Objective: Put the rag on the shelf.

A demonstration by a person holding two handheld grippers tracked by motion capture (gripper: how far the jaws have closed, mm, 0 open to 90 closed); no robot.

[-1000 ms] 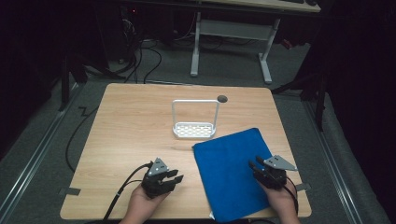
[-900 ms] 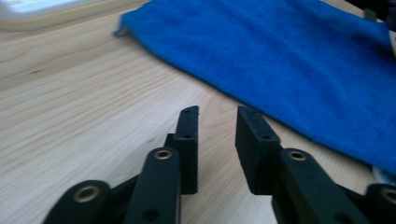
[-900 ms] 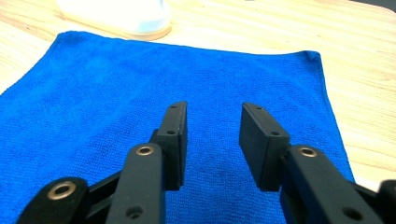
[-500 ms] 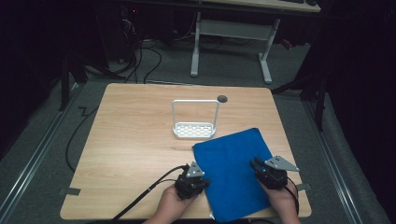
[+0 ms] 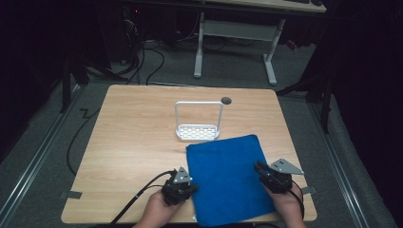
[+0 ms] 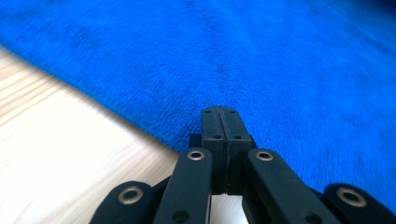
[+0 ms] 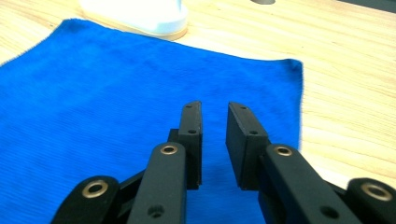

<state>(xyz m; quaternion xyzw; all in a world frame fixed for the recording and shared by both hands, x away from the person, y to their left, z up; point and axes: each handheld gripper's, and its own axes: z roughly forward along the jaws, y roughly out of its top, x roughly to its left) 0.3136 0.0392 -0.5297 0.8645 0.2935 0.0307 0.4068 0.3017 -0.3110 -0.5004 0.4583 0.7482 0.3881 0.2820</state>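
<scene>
- The left gripper (image 6: 219, 114) has its jaws pressed flat together with no gap, the tips lying over the near-left edge of the blue towel (image 6: 261, 60). Whether any cloth is pinched between them cannot be told.
- In the high view, the left gripper (image 5: 186, 186) sits at the towel's left edge near the front of the table, held by the person's left hand (image 5: 157, 211), with its cable trailing off toward the front-left.
- The right gripper (image 7: 215, 114) has its jaws parted with a narrow gap, empty, above the towel (image 7: 116, 93) close to its right edge.
- In the high view, the right gripper (image 5: 266, 171) is at the towel's right edge, held by the right hand (image 5: 287, 206), with a grey three-cornered plate on top.
- The blue towel (image 5: 228, 180) lies flat on the front-right part of the wooden table (image 5: 138, 142), slightly skewed, its near edge at the table's front edge.
- Just behind the towel's far edge stands a white perforated tray with a tall hoop handle (image 5: 198, 130).
- A small round dark hole (image 5: 226, 100) marks the tabletop near the tray's back right.
</scene>
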